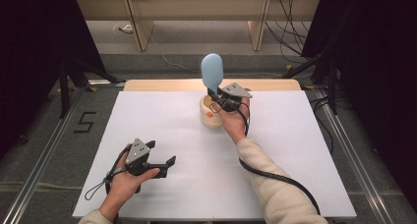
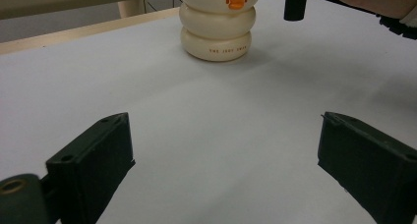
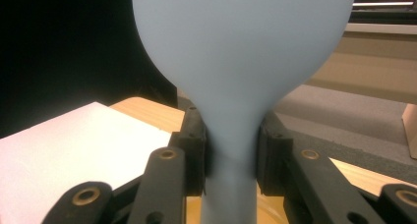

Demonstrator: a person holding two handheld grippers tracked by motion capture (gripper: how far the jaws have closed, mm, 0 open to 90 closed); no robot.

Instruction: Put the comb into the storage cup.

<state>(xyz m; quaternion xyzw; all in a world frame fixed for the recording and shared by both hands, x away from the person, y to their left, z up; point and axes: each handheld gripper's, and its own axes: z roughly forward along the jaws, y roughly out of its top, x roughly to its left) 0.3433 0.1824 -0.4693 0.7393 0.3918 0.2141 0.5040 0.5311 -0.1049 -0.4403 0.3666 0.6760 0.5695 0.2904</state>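
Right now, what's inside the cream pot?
The blue spatula stands in the cream pot, its handle clamped by the right gripper. The pot's inside is hidden.

The pale blue spatula's [image 3: 241, 62] head is cut off at the top edge.

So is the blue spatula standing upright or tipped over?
Upright: the blue spatula stands blade-up, its neck clamped by the right gripper above the cream holder.
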